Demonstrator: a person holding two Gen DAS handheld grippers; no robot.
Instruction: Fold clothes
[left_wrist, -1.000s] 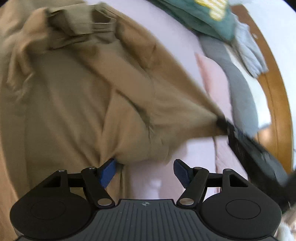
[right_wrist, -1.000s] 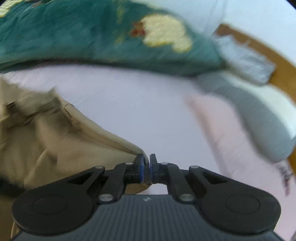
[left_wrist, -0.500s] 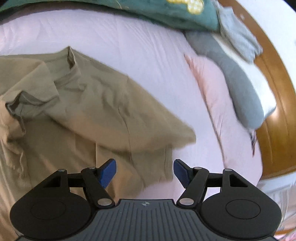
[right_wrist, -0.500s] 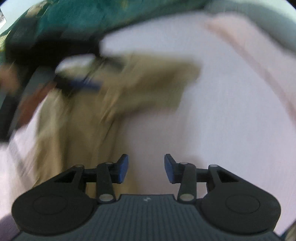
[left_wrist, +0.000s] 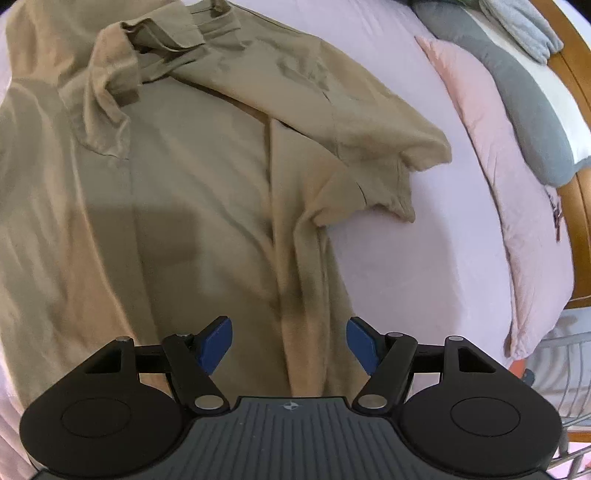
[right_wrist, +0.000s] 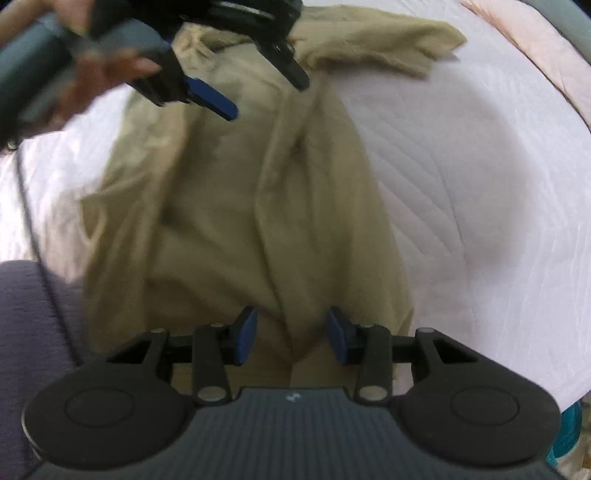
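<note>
Fingers of both grippers stand apart over a khaki shirt (left_wrist: 192, 192) spread on the bed (left_wrist: 413, 266), gripping nothing.

Left gripper (left_wrist: 289, 343) hovers above the shirt's lower front, its blue fingers (left_wrist: 216, 343) wide apart with only flat cloth below them; the collar (left_wrist: 166, 35) lies crumpled at the far end and one short sleeve (left_wrist: 388, 147) is folded out to the side. Right gripper (right_wrist: 290, 334) points down at the shirt's hem end, its fingers (right_wrist: 245, 334) part-way apart and a soft ridge of cloth rising between them, unpinched. A pink pillow (left_wrist: 498, 177) and a grey pillow (left_wrist: 524, 96) lie along the wooden headboard (left_wrist: 580, 66).
</note>
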